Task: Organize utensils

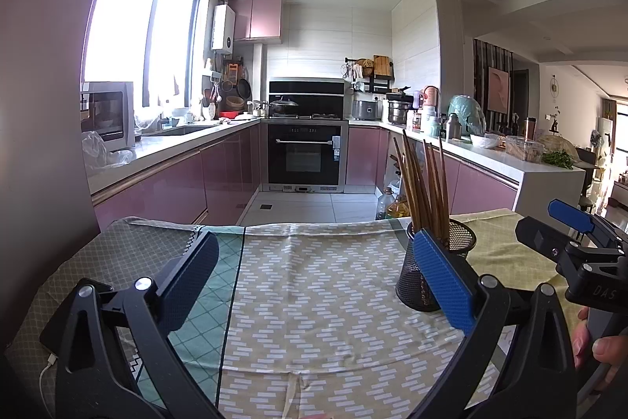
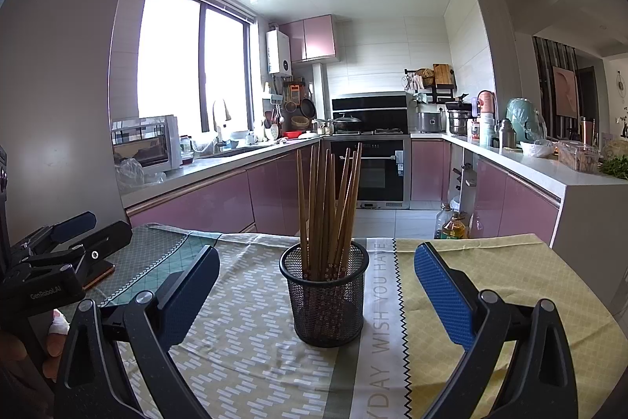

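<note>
A black wire-mesh holder (image 2: 325, 295) stands upright on the table with several brown wooden chopsticks (image 2: 327, 207) in it. In the right wrist view it sits between my open right gripper's (image 2: 317, 291) fingers, a little ahead of them, touched by neither. My left gripper (image 1: 316, 274) is open and empty over the cloth; the holder (image 1: 422, 272) and chopsticks (image 1: 426, 187) are at its right finger, partly hidden behind it. The right gripper (image 1: 573, 226) shows at the right edge of the left wrist view, the left gripper (image 2: 74, 234) at the left edge of the right wrist view.
The table wears a patterned green, beige and yellow cloth (image 2: 490, 270). A white cable (image 1: 45, 372) lies at the near left edge. Behind the table are pink kitchen cabinets (image 2: 204, 203), an oven (image 1: 306, 156), oil bottles (image 2: 451, 223) on the floor and a white counter (image 2: 588, 191).
</note>
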Motion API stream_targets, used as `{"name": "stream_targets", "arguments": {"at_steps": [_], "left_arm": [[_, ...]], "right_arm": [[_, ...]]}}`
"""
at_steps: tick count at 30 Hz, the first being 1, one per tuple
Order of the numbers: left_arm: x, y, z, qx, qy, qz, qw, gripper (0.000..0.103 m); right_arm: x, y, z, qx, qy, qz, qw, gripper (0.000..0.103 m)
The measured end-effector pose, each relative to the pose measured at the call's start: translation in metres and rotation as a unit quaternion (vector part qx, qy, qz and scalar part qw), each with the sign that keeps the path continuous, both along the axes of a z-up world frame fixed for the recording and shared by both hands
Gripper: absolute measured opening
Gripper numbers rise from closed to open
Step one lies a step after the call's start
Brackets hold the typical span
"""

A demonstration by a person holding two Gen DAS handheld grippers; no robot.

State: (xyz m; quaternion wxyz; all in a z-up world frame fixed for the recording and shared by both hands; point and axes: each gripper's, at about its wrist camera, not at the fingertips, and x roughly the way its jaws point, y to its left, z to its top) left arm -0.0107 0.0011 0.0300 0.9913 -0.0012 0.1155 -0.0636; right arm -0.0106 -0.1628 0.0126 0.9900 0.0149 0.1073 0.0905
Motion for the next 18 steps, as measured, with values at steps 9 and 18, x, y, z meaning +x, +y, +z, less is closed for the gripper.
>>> {"name": "stream_targets", "arguments": {"at_steps": [9,18], "left_arm": [[-0.0012,-0.0004,-0.0029,0.0,0.004,-0.001,1.0,0.098],[0.0013,-0.0037,-0.0074,0.003,0.011,0.007,0.9999,0.098]], "right_arm": [[0.0013,0.0009,-0.0021,-0.001,0.003,0.0,1.0,0.096],[0.0057,0.0001,-0.0067,0.0,0.01,0.001,1.0,0.096]]}}
